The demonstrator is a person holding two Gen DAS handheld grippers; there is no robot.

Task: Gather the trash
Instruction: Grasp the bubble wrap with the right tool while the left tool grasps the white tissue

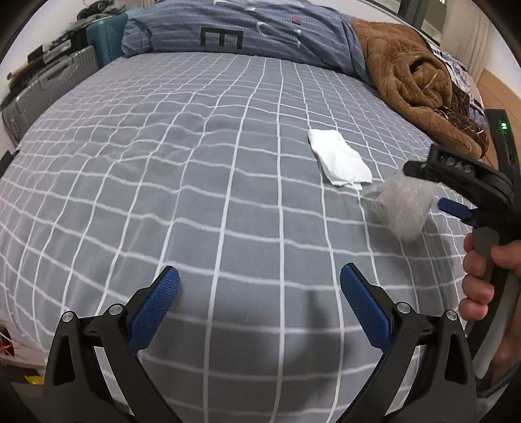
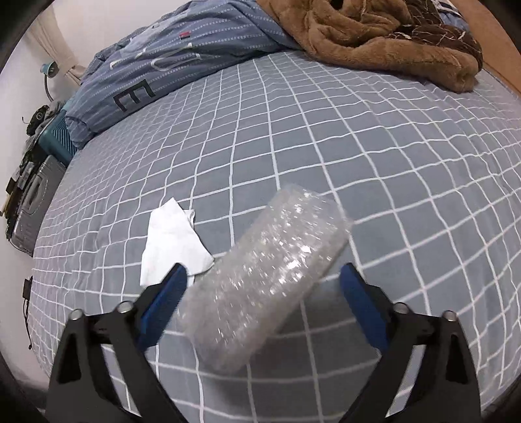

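A roll of clear bubble wrap [image 2: 267, 276] lies on the grey checked bed sheet [image 2: 390, 162]. It sits between the blue fingers of my right gripper [image 2: 263, 270], which stands open. The left pad is close against the wrap and the right pad is a little apart from it. A crumpled white tissue [image 2: 172, 240] lies just left of the wrap. In the left wrist view my left gripper [image 1: 259, 276] is open and empty above bare sheet. There the tissue [image 1: 338, 159] and bubble wrap [image 1: 403, 208] lie to the far right, with the right gripper [image 1: 423, 187] around the wrap.
A folded blue-grey duvet [image 1: 247, 29] and a brown fleece blanket [image 1: 413, 75] lie along the bed's far side. Suitcases and clutter [image 1: 49, 84] stand beside the bed at left. A hand [image 1: 482, 270] holds the right gripper's handle.
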